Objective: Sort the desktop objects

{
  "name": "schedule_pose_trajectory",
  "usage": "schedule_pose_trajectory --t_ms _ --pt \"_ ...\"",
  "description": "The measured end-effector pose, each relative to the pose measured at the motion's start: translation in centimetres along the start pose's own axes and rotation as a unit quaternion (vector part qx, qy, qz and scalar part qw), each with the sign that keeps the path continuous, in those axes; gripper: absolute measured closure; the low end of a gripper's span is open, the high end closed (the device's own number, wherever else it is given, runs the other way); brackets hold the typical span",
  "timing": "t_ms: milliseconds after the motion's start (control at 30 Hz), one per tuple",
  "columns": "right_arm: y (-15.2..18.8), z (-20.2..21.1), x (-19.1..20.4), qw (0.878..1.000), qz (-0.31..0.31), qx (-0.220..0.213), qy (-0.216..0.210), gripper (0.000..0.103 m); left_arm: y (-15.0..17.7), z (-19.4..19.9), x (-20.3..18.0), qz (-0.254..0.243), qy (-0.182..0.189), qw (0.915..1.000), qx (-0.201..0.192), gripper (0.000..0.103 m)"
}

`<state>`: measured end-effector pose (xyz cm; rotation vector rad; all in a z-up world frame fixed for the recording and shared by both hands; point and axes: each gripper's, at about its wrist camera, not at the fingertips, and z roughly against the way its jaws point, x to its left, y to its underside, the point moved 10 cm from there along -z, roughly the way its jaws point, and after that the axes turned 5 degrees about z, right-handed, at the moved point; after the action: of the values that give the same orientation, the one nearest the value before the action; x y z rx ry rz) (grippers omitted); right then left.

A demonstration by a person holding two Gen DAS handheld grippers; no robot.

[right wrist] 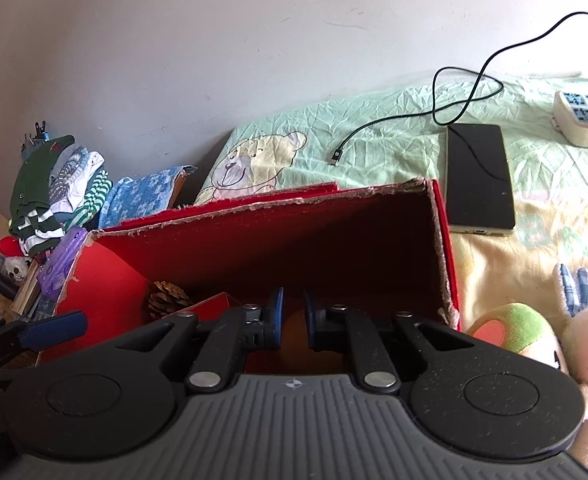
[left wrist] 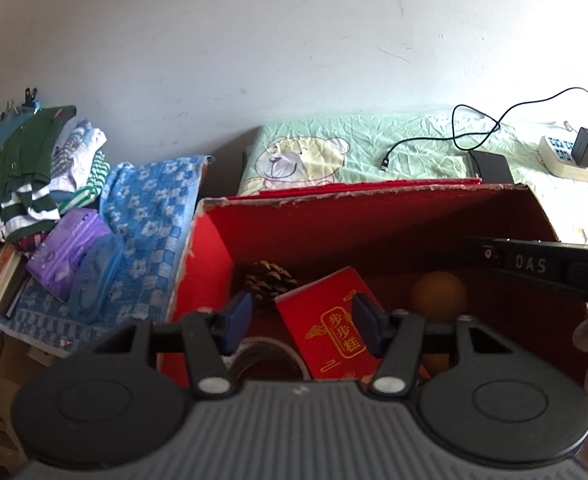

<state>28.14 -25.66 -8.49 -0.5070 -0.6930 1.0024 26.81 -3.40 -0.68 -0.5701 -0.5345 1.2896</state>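
Observation:
An open red cardboard box (left wrist: 209, 264) stands on the bed. In it lie a pine cone (left wrist: 269, 280), a red packet with gold writing (left wrist: 334, 332), an orange ball (left wrist: 440, 292) and a roll of tape (left wrist: 261, 360). My left gripper (left wrist: 302, 320) hovers over the box's left half, open, with nothing between its blue pads. My right gripper (right wrist: 294, 316) hangs over the box (right wrist: 440, 240) with a narrow gap between its pads and nothing gripped; the orange ball (right wrist: 294, 330) shows below the gap. The right gripper's black body (left wrist: 534, 266) reaches in from the right edge of the left wrist view.
A black phone (right wrist: 480, 180), a charger cable (right wrist: 466, 100) and a white power strip (right wrist: 580, 120) lie on the green bear-print sheet behind the box. Plush toys (right wrist: 534, 332) sit to its right. Folded clothes (left wrist: 41, 172), a blue towel (left wrist: 149, 208) and a purple pack (left wrist: 65, 252) lie to the left.

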Motion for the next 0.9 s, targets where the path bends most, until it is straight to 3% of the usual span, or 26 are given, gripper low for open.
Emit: schedule_pose_trajectory --t_ms 200,367,467,633,767,900 --pt "-0.3 4.7 1.9 0.998 0.006 -0.052 -0.045 0.083 0.8 4.2 3.9 0.043 0.031 0.9983 -0.025 0.043" --pt "1.1 8.4 4.3 0.988 0.011 -0.089 -0.127 0.081 4.1 6.5 8.2 0.095 0.034 0.9948 -0.016 0.043" --pt "3.0 9.2 6.3 0.981 0.032 -0.061 -0.180 0.080 7.4 7.0 9.3 0.109 0.044 0.9931 0.007 0.043" --pt "6.9 10.1 10.3 0.959 0.080 0.001 -0.271 0.079 13.0 7.4 8.1 0.103 0.064 0.9916 0.045 0.041" --pt "10.8 8.1 11.7 0.959 0.118 0.055 -0.252 0.079 16.7 6.4 6.2 0.105 0.079 0.9877 0.085 0.041" --pt "14.0 5.3 11.7 0.961 0.095 0.119 -0.232 0.078 19.2 5.1 4.5 0.083 0.061 0.9883 0.113 0.040"
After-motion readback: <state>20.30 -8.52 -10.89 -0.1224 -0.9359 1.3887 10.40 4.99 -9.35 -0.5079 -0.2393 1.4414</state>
